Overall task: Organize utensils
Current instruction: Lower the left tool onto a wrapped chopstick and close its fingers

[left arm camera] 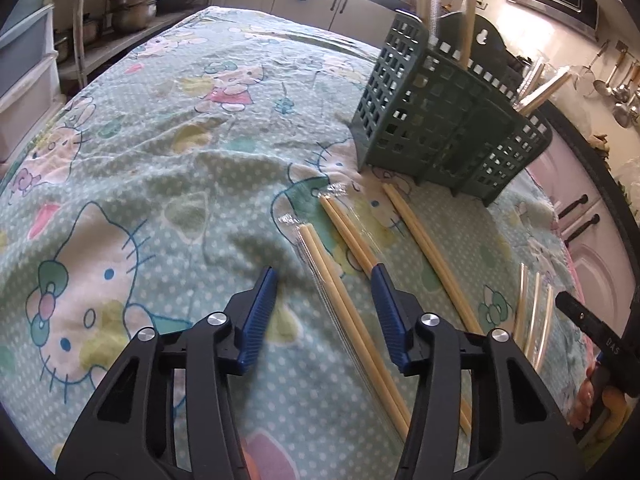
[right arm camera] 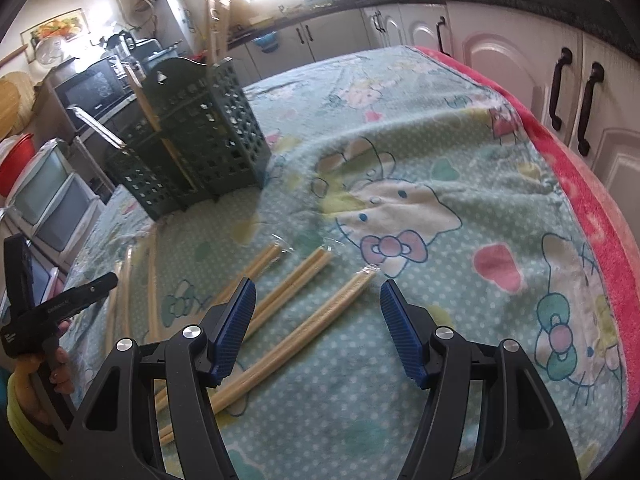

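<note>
In the left wrist view, my left gripper hangs low over the cartoon-print cloth. Its blue pads stand apart on either side of a wrapped chopstick pair and touch nothing. Two more pairs lie toward the green slotted caddy, which holds upright chopsticks. In the right wrist view, my right gripper is open above the end of another wrapped pair, without touching it. Further pairs lie to its left, with the caddy behind them.
Several loose sticks lie at the cloth's side. A person's hand grips the other tool's black handle. White cabinets run along the pink cloth edge. Drawers and pots stand beyond the table.
</note>
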### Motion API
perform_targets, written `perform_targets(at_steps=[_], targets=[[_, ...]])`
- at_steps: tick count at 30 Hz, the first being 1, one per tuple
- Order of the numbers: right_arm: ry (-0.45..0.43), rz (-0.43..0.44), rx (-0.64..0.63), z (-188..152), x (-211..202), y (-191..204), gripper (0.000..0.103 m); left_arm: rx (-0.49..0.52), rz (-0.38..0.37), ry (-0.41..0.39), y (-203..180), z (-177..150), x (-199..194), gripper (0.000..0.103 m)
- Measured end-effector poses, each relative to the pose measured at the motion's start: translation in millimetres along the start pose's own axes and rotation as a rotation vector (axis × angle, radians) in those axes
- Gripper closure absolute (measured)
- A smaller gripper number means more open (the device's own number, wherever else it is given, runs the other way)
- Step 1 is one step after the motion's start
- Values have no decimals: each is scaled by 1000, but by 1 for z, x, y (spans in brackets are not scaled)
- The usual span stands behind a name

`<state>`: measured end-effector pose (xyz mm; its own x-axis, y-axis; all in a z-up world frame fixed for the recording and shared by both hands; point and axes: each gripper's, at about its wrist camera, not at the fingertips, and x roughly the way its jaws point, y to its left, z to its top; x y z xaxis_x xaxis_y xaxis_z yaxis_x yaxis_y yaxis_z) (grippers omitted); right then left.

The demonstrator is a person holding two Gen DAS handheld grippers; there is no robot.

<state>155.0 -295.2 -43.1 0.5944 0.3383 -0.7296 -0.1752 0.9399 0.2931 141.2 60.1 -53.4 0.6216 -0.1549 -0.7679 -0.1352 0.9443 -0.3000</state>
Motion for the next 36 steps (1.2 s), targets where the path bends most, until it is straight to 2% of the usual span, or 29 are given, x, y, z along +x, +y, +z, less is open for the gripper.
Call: perform_targets(at_steps=[5,9,13,15,18,20,28,36], targets=[[20,-14,37,2,13,-8,44,-20,17,-5,4,7,5,71],[17,-34,60,6,18,-11,57,-27,22,-7,6,10,8,71],[14,-57,44,7,20,-12,66,-19,32,-10,4,13,11,71],[10,-72,44,6,20,-14,78,-17,36,-11,3,14,13,71],[7,-60,65,6,18,-21,85,-12,41,-13,3,15,14,74],[0,-43,88,6,16,-25,87,-6,47,-13,1,16,15,74],[-15,17,129,7,10,-30,90,-12,61,-21,6,19,17,87],[-37,49,125,9,2,-23,91,-53,18,-34,15,17,11,94]])
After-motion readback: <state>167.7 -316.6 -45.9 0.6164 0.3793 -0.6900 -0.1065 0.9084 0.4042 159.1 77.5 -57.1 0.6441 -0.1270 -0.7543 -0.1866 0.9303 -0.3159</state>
